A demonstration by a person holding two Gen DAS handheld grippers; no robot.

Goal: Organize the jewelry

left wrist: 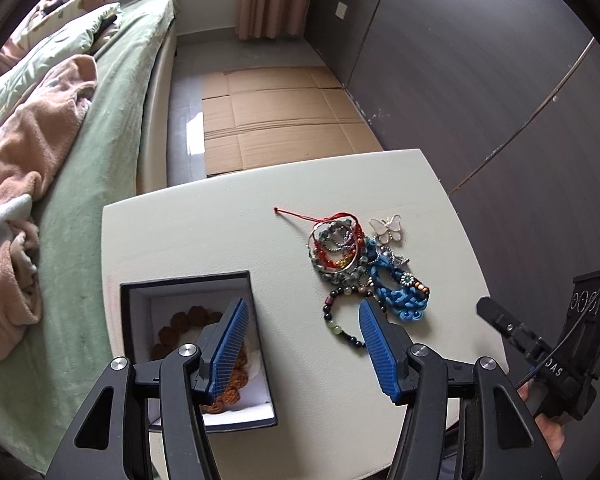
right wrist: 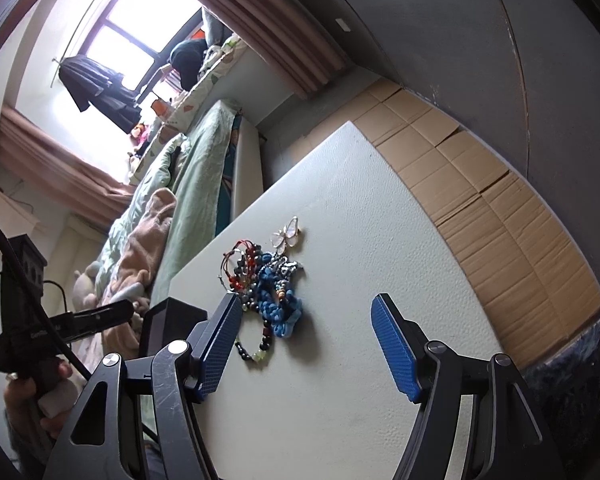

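Observation:
A heap of jewelry (left wrist: pixel 352 256) lies on the pale table (left wrist: pixel 204 232): red cord bracelets, grey bead strands, a blue braided bracelet (left wrist: pixel 400 296), a dark bead bracelet (left wrist: pixel 336 320) and a white butterfly clip (left wrist: pixel 388 228). A black box (left wrist: pixel 252 320) with a white lining holds a brown knotted bracelet (left wrist: pixel 180 320). My left gripper (left wrist: pixel 304 312) is open and empty, between the box and the heap. My right gripper (right wrist: pixel 304 312) is open and empty above the table, just right of the heap (right wrist: pixel 268 280). The box (right wrist: pixel 168 328) shows at the left there.
A bed with green covers and a pink blanket (left wrist: pixel 40 152) runs along the table's left. Flattened cardboard (left wrist: pixel 280 120) covers the floor beyond the table. A dark wardrobe wall (left wrist: pixel 480 60) stands to the right. The right gripper's body (left wrist: pixel 540 344) shows at the table's right edge.

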